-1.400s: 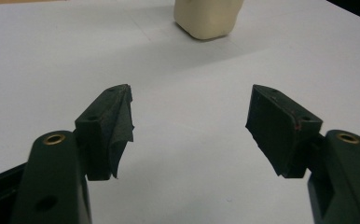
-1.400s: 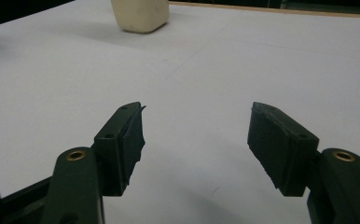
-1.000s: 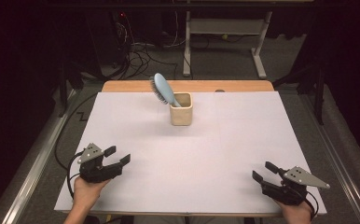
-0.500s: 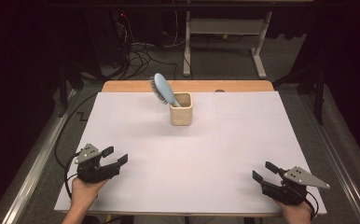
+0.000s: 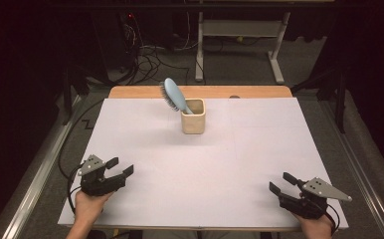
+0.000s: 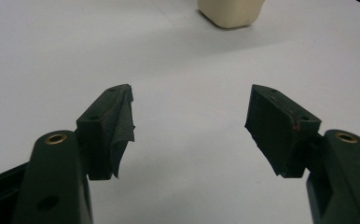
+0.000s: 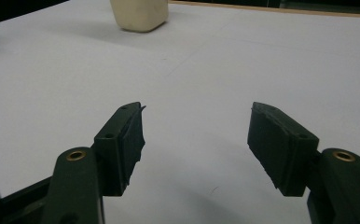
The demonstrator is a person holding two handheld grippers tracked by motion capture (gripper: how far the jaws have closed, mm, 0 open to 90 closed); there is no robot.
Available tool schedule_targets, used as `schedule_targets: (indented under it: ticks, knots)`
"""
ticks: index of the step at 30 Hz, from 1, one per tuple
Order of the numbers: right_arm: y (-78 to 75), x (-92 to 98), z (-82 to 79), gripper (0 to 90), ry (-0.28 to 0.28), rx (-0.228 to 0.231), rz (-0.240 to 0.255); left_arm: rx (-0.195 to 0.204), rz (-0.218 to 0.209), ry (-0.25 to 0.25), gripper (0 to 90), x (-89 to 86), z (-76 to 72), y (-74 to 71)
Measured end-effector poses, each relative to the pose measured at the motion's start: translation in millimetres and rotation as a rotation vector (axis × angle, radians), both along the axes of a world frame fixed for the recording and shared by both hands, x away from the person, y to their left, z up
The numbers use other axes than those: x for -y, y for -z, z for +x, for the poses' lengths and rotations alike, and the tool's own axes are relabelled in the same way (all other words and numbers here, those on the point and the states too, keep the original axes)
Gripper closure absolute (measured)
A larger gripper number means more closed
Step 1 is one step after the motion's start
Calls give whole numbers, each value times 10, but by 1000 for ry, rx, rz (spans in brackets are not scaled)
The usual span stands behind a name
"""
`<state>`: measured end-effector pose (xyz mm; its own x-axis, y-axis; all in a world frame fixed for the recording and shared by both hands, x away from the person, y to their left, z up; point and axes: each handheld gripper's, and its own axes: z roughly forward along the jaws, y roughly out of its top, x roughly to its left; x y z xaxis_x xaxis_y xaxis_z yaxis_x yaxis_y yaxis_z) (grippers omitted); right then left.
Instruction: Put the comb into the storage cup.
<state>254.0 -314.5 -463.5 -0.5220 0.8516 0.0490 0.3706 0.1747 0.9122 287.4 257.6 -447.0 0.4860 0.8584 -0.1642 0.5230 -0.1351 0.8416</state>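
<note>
Near the table's (image 5: 195, 164) front left corner, the high view showed the left gripper (image 5: 120, 167) held low in the person's hand, jaws spread with nothing between them and aimed toward the far right; it had edged slightly toward the left edge since the earlier picture. At the front right corner the right gripper (image 5: 282, 182) lay unmoved, jaws apart and empty. A blue hairbrush (image 5: 174, 95) leaned handle-down in a beige cup (image 5: 193, 119) by the far edge.

Left gripper view: parted jaws over bare white surface, cup (image 6: 231, 11) beyond.

Right gripper view: parted jaws, cup (image 7: 140, 15) far off.
</note>
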Motion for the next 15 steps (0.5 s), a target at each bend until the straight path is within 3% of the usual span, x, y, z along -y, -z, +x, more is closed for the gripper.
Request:
schedule_targets:
  ticks: [15]
  knots:
    - [0, 2, 0, 363, 0, 1, 0, -8, 2, -14, 330, -1, -13, 86]
